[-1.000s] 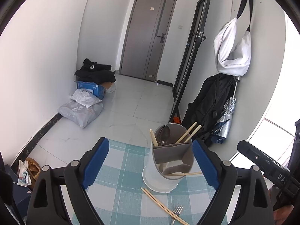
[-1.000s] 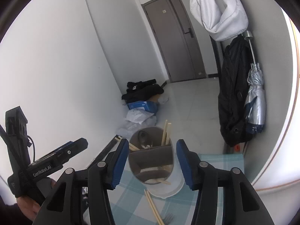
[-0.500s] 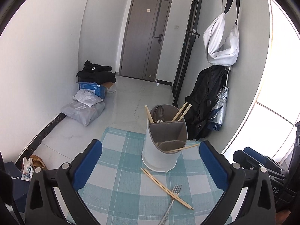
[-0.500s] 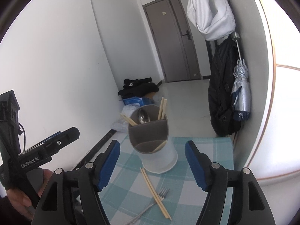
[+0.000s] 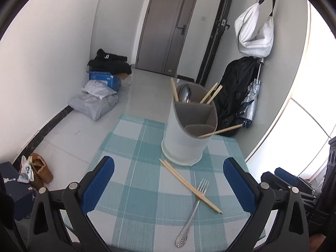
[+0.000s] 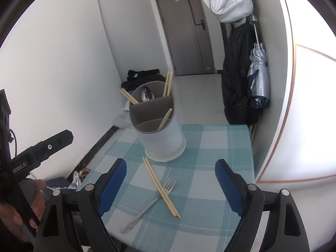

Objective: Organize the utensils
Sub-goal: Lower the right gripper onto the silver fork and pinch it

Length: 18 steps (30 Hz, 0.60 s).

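Observation:
A white utensil holder with grey dividers stands at the far side of a small table with a teal checked cloth. It holds a metal spoon and several wooden chopsticks. A pair of chopsticks lies on the cloth in front of it, across a silver fork. The holder, the loose chopsticks and the fork also show in the right wrist view. My left gripper is open and empty above the near cloth. My right gripper is open and empty, over the chopsticks and fork.
The table's right edge is close to a white wall. A black backpack and a folded umbrella stand on the floor behind it. Bags and a blue box lie by the left wall.
Both grippers have pulled back and up from the holder and their jaws have opened wider. The loose chopsticks and the fork have come into full view.

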Available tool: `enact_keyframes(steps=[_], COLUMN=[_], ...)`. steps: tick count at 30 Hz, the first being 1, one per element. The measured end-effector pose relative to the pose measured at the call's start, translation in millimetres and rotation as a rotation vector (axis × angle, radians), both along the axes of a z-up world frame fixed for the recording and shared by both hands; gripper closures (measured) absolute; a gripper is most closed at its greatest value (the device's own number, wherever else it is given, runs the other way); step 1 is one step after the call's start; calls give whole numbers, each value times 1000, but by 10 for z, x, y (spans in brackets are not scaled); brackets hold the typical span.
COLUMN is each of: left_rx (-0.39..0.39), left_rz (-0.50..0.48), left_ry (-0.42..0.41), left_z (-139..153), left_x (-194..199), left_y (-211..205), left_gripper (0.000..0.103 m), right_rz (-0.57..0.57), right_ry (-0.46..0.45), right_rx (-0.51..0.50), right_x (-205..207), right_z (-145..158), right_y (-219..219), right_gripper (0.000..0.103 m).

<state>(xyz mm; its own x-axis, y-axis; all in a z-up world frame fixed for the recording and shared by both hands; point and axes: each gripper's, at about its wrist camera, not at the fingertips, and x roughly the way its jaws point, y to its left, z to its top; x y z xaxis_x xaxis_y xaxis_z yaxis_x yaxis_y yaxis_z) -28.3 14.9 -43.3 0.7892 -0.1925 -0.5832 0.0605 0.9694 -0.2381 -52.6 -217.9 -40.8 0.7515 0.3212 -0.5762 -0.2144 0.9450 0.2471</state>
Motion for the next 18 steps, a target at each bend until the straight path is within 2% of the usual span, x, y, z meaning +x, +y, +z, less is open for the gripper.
enact_keyframes(steps=[3, 5, 8, 12, 16, 18], left_rx=[-30, -42, 12, -24, -61, -79], left_rz=[-10, -38, -73, -87, -70, -58], left_ry=[97, 124, 149, 203, 253, 273], left_z=[-203, -276, -354, -448, -503, -521], left_x=[79, 96, 107, 167, 272, 319], left_y=[-14, -58, -134, -103, -10, 28], left_gripper=[1, 1, 1, 1, 1, 1], right_rz=[-4, -2, 11, 11, 11, 11], right_ry=[44, 82, 154, 230, 304, 338], right_rx=[-3, -25, -43, -56, -18, 2], right_x=[30, 64, 131, 248, 397, 477], right_z=[-146, -251, -402, -598, -745, -804], right_y=[2, 24, 65, 92, 92, 99], right_gripper=[16, 16, 16, 18, 27, 35])
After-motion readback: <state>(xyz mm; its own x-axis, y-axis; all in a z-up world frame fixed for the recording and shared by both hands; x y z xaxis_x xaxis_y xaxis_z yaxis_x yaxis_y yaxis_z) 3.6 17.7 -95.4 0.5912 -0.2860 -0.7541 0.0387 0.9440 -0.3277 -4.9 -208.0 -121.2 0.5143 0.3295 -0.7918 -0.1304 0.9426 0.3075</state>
